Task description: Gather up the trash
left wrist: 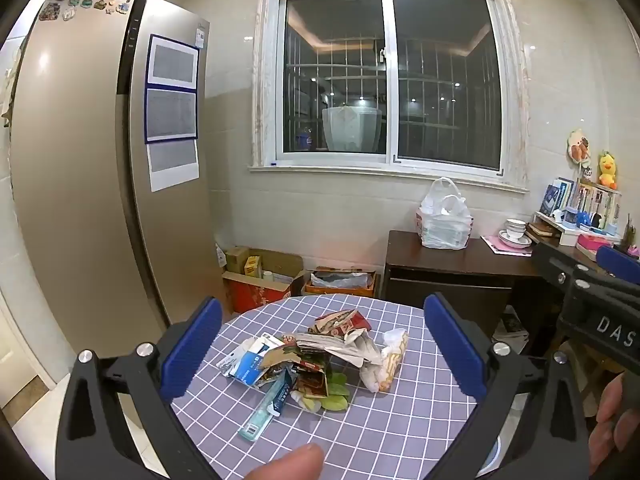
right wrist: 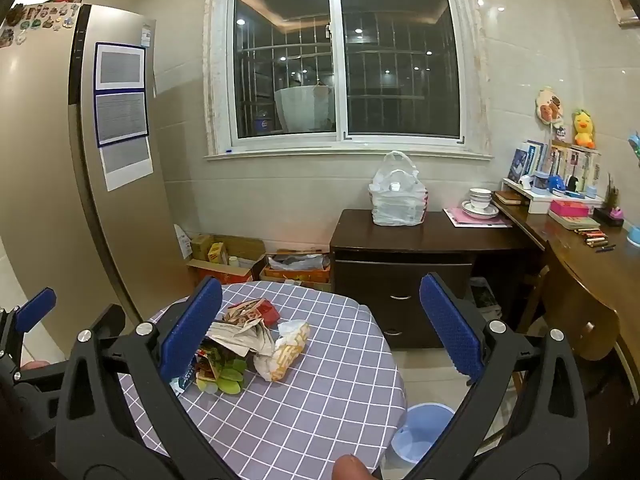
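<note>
A pile of trash lies on a round table with a purple checked cloth: a red carton, crumpled newspaper, a white and yellow wrapper, green leaves and a packaged toothbrush. My left gripper is open, above the table's near side, and the pile shows between its blue pads without touching them. My right gripper is also open, to the right of the trash, with only the cloth between its fingers. A light blue bin stands on the floor beside the table.
A tall fridge stands at the left. Cardboard boxes sit on the floor behind the table. A dark cabinet carries a plastic bag, and a wooden desk runs along the right. A thumb shows at each view's lower edge.
</note>
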`<action>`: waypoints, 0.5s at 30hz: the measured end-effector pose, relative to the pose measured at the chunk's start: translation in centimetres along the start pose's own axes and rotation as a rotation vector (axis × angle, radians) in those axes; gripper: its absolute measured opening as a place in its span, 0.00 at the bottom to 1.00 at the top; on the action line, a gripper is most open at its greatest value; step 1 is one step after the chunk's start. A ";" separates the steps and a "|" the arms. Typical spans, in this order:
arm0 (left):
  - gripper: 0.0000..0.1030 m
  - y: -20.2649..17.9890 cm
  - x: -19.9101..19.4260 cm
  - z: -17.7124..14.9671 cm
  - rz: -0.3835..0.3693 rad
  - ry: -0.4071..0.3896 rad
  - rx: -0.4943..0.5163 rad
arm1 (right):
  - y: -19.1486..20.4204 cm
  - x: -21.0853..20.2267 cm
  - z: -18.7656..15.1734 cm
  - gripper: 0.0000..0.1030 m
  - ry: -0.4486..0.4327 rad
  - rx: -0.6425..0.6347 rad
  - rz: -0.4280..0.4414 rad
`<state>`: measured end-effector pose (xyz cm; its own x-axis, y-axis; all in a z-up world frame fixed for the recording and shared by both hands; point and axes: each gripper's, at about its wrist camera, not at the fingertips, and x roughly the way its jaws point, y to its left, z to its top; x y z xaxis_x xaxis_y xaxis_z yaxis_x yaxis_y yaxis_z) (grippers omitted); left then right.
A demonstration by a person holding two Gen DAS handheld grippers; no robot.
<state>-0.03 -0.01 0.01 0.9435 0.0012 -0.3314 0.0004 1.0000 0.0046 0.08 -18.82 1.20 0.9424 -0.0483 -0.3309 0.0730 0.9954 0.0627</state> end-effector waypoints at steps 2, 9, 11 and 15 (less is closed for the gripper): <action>0.96 0.0 0.0 0.0 -0.001 0.000 0.002 | 0.1 0.0 0.0 0.94 -0.009 -0.009 -0.002; 0.96 0.2 0.1 0.1 0.010 0.006 0.007 | 0.1 0.1 0.1 0.94 -0.003 -0.005 0.004; 0.96 0.3 0.5 0.2 0.012 0.009 0.006 | 0.0 0.1 0.1 0.94 -0.001 -0.003 0.004; 0.96 0.7 0.8 0.4 0.017 0.014 0.007 | 0.1 0.6 -0.5 0.94 0.001 -0.002 0.010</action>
<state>0.85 0.65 0.09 0.9387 0.0183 -0.3443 -0.0132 0.9998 0.0172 0.50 -18.71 0.54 0.9427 -0.0386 -0.3314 0.0634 0.9959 0.0645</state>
